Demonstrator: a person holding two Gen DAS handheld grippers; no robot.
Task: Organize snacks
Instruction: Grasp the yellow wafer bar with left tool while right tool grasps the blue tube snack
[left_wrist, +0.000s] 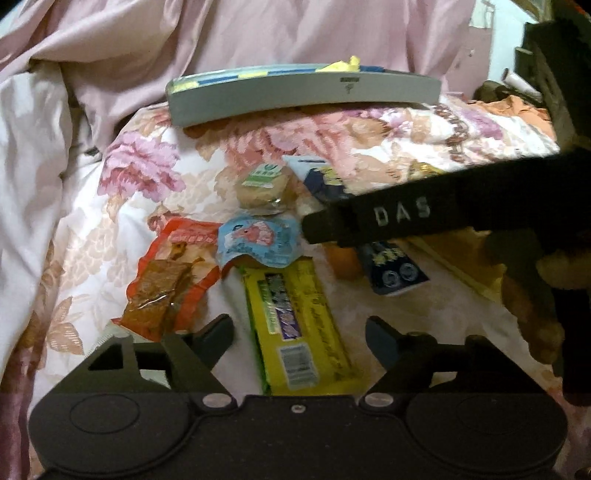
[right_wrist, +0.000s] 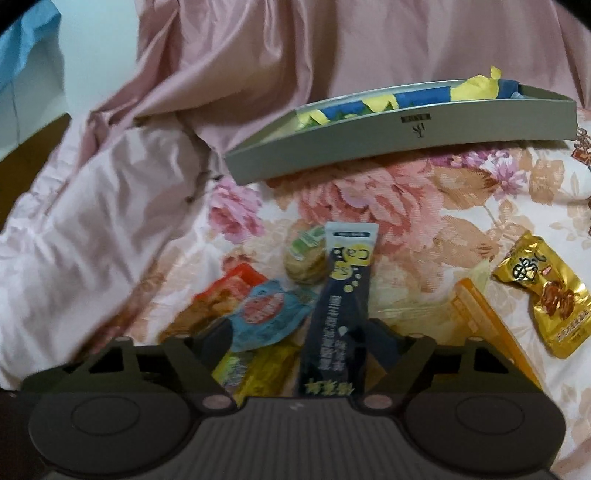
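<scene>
With my right claw spread around the dark stick pack and my left claw spread over the yellow bar, I should pinch the pack mid-length before carrying it to the grey tray.

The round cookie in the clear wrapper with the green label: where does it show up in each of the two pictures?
Left wrist view: the round cookie lies just above centre, beyond the blue-and-pink packet.
Right wrist view: it sits near the centre, touching the left edge of the dark blue stick packet.
Shared landmark: the grey box lies farther back on the floral quilt in both.
</scene>
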